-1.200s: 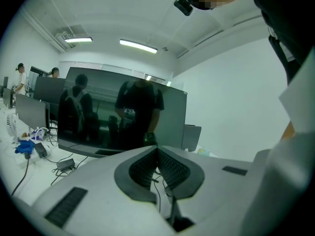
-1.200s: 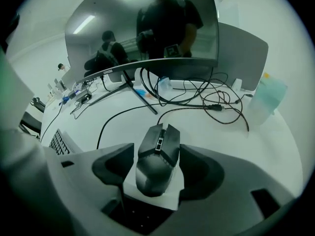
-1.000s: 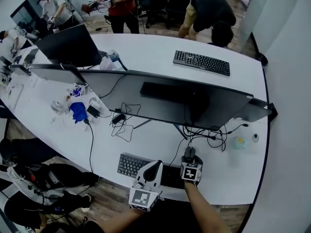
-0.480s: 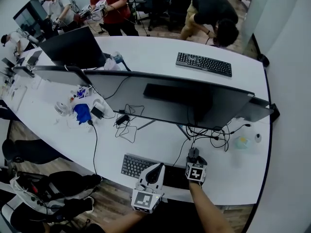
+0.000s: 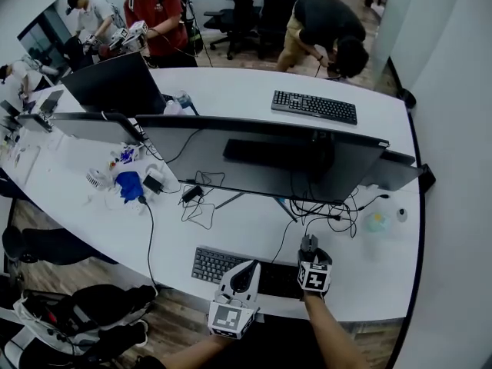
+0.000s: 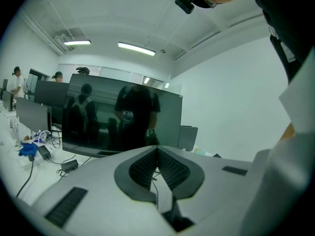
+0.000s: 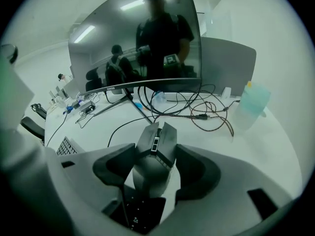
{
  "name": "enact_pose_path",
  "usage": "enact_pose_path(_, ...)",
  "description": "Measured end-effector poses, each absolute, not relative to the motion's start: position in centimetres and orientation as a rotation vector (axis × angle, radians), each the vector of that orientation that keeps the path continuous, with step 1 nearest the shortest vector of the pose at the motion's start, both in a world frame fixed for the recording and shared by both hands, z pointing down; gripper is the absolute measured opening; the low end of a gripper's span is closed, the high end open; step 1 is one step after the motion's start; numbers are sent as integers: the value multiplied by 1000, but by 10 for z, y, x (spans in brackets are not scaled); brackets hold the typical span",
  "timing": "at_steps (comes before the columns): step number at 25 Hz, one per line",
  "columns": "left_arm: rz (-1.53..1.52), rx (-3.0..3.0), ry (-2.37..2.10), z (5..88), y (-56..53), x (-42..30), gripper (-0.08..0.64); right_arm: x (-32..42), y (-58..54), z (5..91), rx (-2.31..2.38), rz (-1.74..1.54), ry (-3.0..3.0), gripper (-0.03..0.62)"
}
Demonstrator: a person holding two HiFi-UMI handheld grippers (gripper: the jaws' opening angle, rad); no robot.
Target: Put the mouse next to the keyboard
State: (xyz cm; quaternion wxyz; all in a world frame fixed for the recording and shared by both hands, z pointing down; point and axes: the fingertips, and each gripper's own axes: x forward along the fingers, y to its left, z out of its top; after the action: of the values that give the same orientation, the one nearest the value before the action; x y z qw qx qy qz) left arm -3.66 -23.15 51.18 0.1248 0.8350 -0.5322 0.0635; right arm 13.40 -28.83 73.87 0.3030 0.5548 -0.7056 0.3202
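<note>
A grey wired mouse (image 7: 155, 154) sits between the jaws of my right gripper (image 7: 156, 156), which is shut on its sides. From the head view the mouse (image 5: 308, 244) and right gripper (image 5: 310, 254) are just above the right end of the dark keyboard (image 5: 223, 265), near the table's front edge. Part of that keyboard (image 7: 65, 146) shows at the left of the right gripper view. My left gripper (image 5: 247, 270) hovers over the keyboard's middle, tilted up toward the monitor. Its pads (image 6: 170, 167) meet with nothing between them.
A wide curved monitor (image 5: 261, 156) stands across the table's middle, with tangled cables (image 5: 330, 214) under its right side. A pale bottle (image 5: 377, 223) stands to the right. A second keyboard (image 5: 314, 106) lies on the far side. Several people stand beyond the white table (image 5: 231, 221).
The right gripper with the mouse has drifted slightly to the right, staying by the keyboard's right end. The left gripper has hardly moved. People at the back have shifted.
</note>
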Motion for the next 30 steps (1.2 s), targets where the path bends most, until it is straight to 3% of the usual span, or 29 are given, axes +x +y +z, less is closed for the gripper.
enact_pose_path(10,144,2532,-1463,498,-213,-20,5,165,-246,722,1533,856,-1834,276)
enact_pose_path(30,194,2550,-1356,510,-193,18,5,211,-176,786,1478,851,-1749,276)
